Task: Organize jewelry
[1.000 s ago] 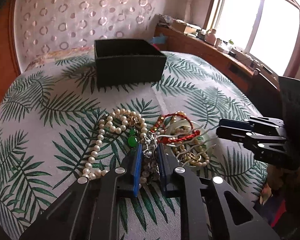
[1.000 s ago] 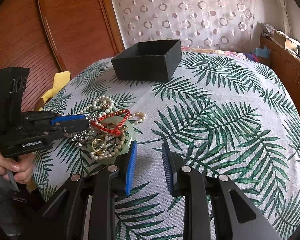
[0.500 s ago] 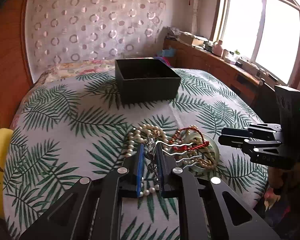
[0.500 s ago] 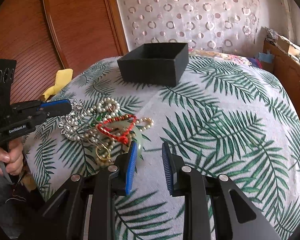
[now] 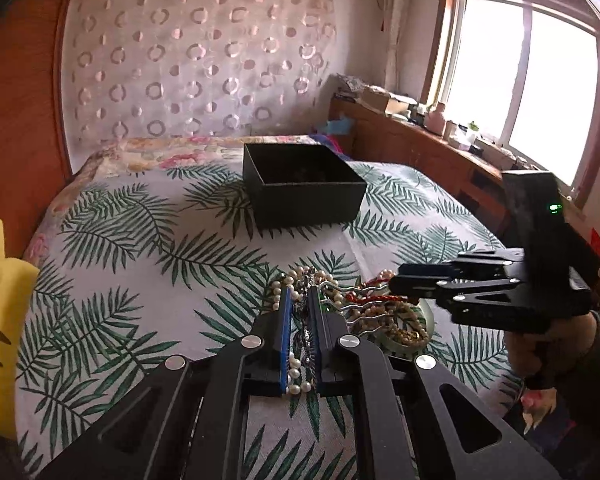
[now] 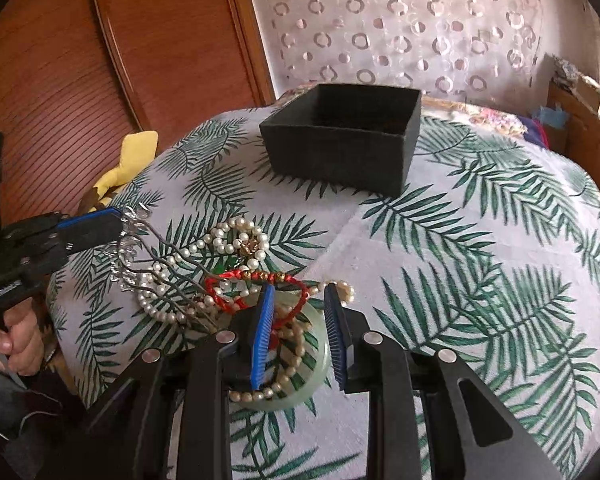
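My left gripper [image 5: 299,300] is shut on a silver crystal hair comb [image 6: 130,248] and holds it above the cloth; its long prongs [image 6: 172,268] reach into the tangled jewelry pile. The pile holds a pearl necklace [image 6: 228,236], a red cord bracelet [image 6: 256,280] and a pale green jade bangle [image 6: 300,384]. My right gripper [image 6: 298,300] is open, its fingers either side of the bangle and the red cord. The open black box [image 6: 340,152] stands empty further back; it also shows in the left wrist view [image 5: 304,188].
The jewelry lies on a bed with a palm-leaf cloth [image 6: 480,260]. A yellow plush toy [image 6: 128,160] lies at the bed's left edge by a wooden headboard [image 6: 80,60]. A wooden shelf [image 5: 420,140] with clutter runs under the window.
My left gripper has lifted the hair comb up and left, pulling its prongs partly out of the pile. My right gripper has moved forward over the bangle and red cord.
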Tool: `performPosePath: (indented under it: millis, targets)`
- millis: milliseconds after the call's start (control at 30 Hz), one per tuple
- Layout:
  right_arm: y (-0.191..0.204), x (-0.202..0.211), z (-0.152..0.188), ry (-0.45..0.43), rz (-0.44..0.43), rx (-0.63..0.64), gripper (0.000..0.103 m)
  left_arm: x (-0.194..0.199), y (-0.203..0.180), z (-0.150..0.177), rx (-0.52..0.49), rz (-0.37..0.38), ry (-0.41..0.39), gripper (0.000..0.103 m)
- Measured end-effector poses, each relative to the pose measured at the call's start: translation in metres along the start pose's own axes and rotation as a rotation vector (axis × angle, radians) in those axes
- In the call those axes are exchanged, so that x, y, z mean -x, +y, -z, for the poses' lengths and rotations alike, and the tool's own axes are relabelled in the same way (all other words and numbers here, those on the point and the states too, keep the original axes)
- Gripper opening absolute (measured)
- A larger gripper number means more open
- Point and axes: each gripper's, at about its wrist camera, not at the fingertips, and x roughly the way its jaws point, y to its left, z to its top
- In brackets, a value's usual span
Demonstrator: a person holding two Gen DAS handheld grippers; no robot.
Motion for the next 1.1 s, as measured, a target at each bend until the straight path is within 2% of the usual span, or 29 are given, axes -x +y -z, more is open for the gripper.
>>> performPosePath:
  millis: [100, 233, 333, 533, 633, 667, 900, 1100]
  targets:
    - [0.002, -0.006, -0.003, 0.018, -0.005, 0.012, 0.027, 0.003, 0.001, -0.002, -0.001, -0.002, -0.007, 0.007]
    - [0.004, -0.008, -0.005, 0.035, -0.011, 0.033, 0.012, 0.004, 0.005, 0.000, 0.004, -0.011, -0.004, 0.007]
    - [0.008, -0.008, -0.005, 0.036, -0.003, 0.066, 0.008, 0.002, 0.008, 0.001, 0.013, -0.016, -0.003, 0.007]
    - [0.007, 0.010, -0.008, -0.019, 0.045, 0.088, 0.007, 0.005, 0.014, 0.000, 0.021, -0.025, -0.014, 0.007]
    - [0.003, 0.018, -0.012, -0.045, 0.045, 0.078, 0.007, 0.009, 0.017, -0.003, 0.026, -0.031, -0.025, 0.007]
    - [0.002, 0.021, -0.013, -0.054, 0.040, 0.076, 0.003, 0.010, 0.018, -0.004, 0.027, -0.033, -0.028, 0.007]
    - [-0.003, 0.022, -0.014, -0.058, 0.042, 0.076, 0.003, 0.009, 0.019, -0.007, 0.029, -0.036, -0.029, 0.007]
    - [0.000, 0.036, -0.021, -0.114, 0.024, 0.080, 0.003, 0.006, 0.020, -0.009, 0.026, -0.036, -0.030, 0.007]
